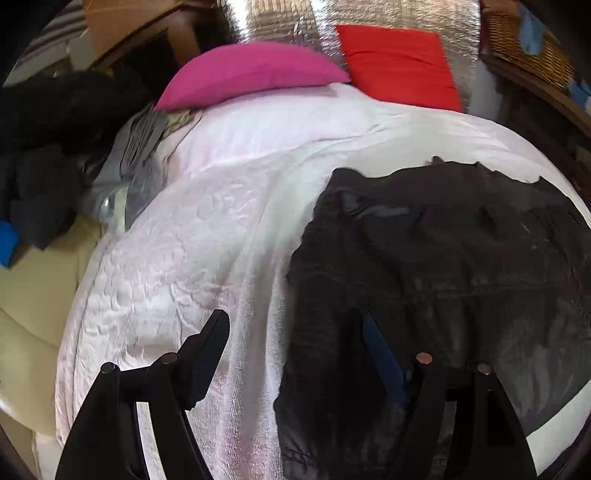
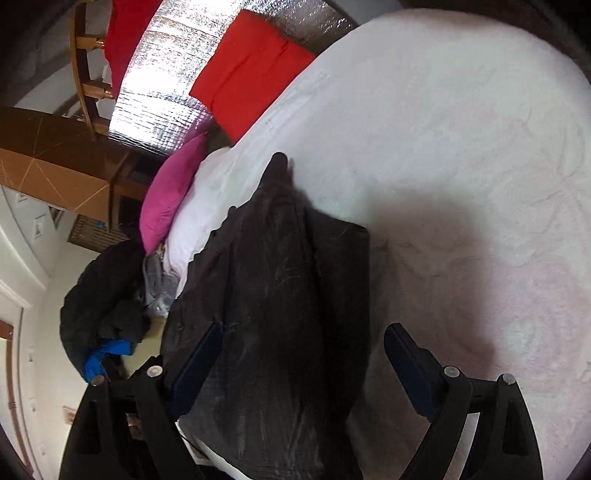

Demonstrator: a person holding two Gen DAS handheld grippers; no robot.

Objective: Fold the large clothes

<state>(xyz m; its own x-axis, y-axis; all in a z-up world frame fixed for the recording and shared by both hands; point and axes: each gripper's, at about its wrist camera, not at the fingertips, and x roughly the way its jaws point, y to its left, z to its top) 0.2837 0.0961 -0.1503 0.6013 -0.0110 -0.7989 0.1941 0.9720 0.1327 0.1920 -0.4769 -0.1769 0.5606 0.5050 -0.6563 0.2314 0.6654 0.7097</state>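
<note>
Now the dark garment lies spread on the bed, which is covered by a pale pink-white textured blanket. In the left wrist view the garment fills the region from about 2 o'clock round to 6 o'clock, its far hem ragged against the blanket, its near part running under the camera. The left gripper has its jaws standing wide: one finger is over bare blanket at 7 o'clock, the other over the dark cloth at 5 o'clock, and neither pad pinches any fabric that can be seen.

In the right wrist view the garment looks folded lengthwise into a long heap, running from a narrow tip near the centre down to 6 o'clock. The right gripper also stands wide open; its one finger sits at the garment's edge at 7 o'clock, its other over plain blanket at 4 o'clock, with the cloth lying loose between them and not gripped.

At the head of the bed, toward 12 o'clock in the left view, lie a magenta pillow and a red cushion against a silver foil panel. A pile of dark clothes sits off the bed at 9 o'clock.
</note>
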